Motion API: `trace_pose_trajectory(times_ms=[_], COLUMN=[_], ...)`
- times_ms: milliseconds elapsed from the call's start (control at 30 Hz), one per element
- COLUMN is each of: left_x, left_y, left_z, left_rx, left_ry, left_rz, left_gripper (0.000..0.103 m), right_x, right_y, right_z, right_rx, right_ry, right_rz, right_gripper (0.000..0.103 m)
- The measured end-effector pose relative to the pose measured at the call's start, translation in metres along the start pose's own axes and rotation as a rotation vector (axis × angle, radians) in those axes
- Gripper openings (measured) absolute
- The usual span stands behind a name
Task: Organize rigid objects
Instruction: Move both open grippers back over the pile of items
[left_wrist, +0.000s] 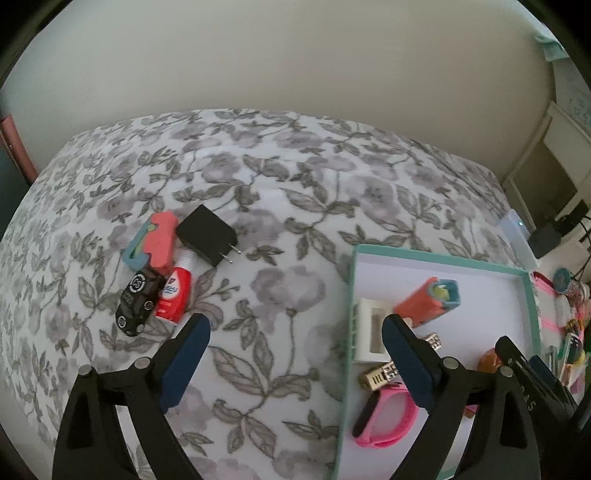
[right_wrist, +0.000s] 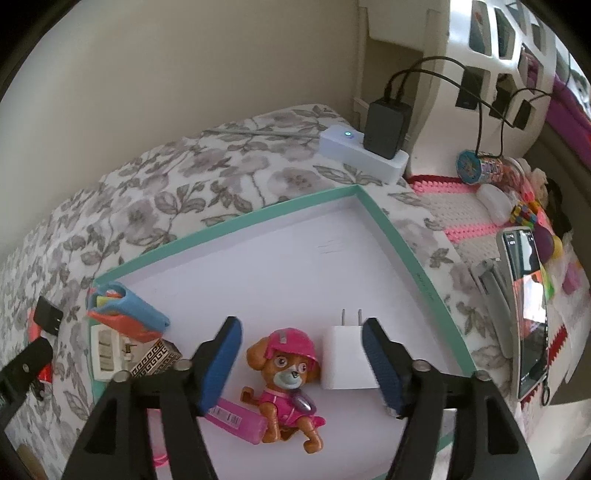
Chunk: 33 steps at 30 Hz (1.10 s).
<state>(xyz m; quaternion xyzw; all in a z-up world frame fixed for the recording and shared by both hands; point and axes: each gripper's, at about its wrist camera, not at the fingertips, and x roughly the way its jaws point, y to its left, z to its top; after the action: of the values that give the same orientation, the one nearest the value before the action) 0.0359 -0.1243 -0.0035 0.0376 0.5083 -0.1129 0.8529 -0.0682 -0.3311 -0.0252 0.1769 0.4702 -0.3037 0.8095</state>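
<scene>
Both your left gripper (left_wrist: 295, 334) and right gripper (right_wrist: 301, 338) gape empty; the tray (right_wrist: 236, 221) already holds the pup (right_wrist: 286, 373) and white plug (right_wrist: 345, 360), while the car (left_wrist: 136, 301), tube (left_wrist: 173, 295) and black plug (left_wrist: 207, 234) wait on the bedspread (left_wrist: 277, 184).

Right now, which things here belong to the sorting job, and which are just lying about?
Job:
- teal-rimmed box
- in it: dog figure, white charger, pink band
- still on the bedspread: black charger, toy car, red tube

Lying about:
- phone
- white power strip
- crochet mat
</scene>
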Motion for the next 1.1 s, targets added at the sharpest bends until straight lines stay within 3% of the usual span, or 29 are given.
trace_pose_trajectory(times_ms=[100, 267, 400, 767, 967, 1100], left_x=[0.003, 0.012, 0.017, 0.019, 0.007, -0.003], left_y=[0.005, 0.020, 0.036, 0.076, 0.101, 0.121], left_z=[0.001, 0.003, 0.004, 0.010, 0.019, 0.023], left_rx=[-0.016, -0.065, -0.116, -0.212, -0.256, -0.298], left_ry=[0.007, 0.039, 0.065, 0.082, 0.048, 0.019], left_rz=[0.015, 0.026, 0.038, 0.061, 0.062, 0.071], left_gripper=[0.095, 0.095, 0.095, 0.095, 0.095, 0.095], right_x=[0.004, 0.009, 0.011, -0.001, -0.035, -0.059], right_y=[0.002, 0.002, 0.004, 0.016, 0.031, 0.052], right_z=[-0.002, -0.004, -0.005, -0.003, 0.008, 0.009], right_rx=[-0.002, 0.002, -0.001, -0.022, -0.056, -0.096], right_ry=[0.014, 0.037, 0.038, 0.007, -0.115, -0.184], right_rz=[0.005, 0.010, 0.010, 0.026, 0.042, 0.111], right_gripper=[0.086, 0.087, 0.102, 0.102, 0.102, 0.102])
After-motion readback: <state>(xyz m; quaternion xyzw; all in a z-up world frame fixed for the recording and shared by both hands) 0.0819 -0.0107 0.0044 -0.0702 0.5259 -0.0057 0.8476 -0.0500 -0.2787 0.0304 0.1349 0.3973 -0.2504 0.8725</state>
